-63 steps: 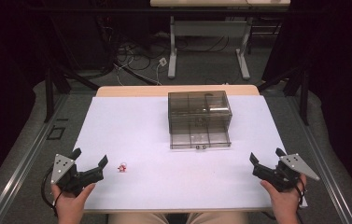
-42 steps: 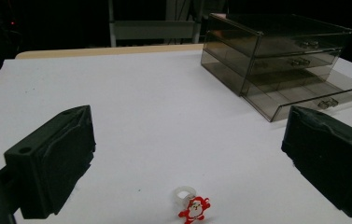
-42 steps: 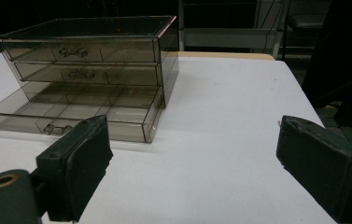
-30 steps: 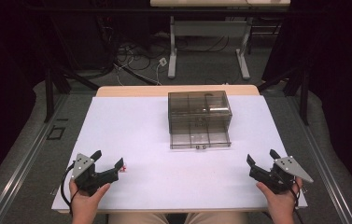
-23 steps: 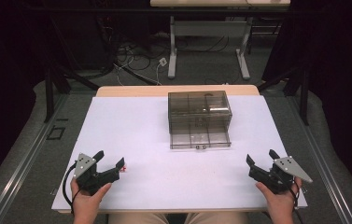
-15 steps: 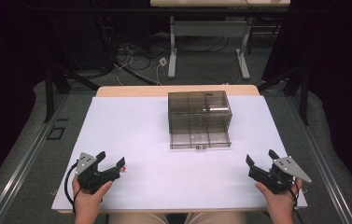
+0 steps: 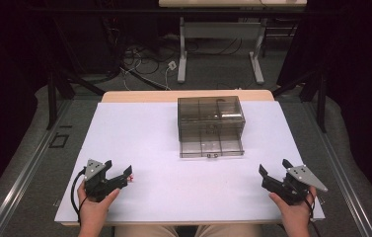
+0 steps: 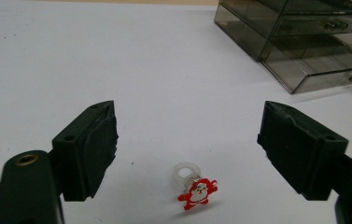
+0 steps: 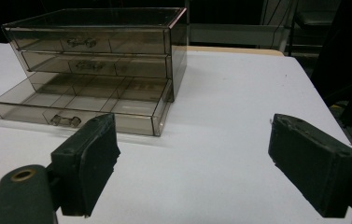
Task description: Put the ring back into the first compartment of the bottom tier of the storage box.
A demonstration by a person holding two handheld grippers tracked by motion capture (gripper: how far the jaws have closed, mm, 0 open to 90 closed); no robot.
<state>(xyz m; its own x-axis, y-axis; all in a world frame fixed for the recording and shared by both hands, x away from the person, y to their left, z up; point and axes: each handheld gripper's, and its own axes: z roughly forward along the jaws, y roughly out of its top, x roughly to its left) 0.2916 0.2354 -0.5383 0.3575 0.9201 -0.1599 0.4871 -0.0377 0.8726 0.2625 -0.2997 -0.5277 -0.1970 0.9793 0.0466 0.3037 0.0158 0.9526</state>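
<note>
A small clear plastic ring with a red Santa figure (image 8: 193,185) lies on the white table; in the high view this ring (image 7: 131,177) is a red speck at the front left. My left gripper (image 8: 187,149) is open, its jaws standing on either side of the ring without touching it; in the high view that gripper (image 7: 119,173) is at the front left. A smoky clear three-drawer box (image 7: 211,126) stands mid-table with its bottom drawer (image 9: 78,105) pulled out and bare. My right gripper (image 7: 274,174) is open and holds nothing, at the front right, short of the box.
The white table top (image 7: 144,133) stretches broad and bare between the grippers and the box. Beyond the far edge are table legs (image 7: 182,49) and cables (image 7: 139,57) on the floor. Dark space lies off both sides.
My left gripper has slid right and forward to the ring, so its jaws now straddle it. My right gripper has shifted slightly left and stays open.
</note>
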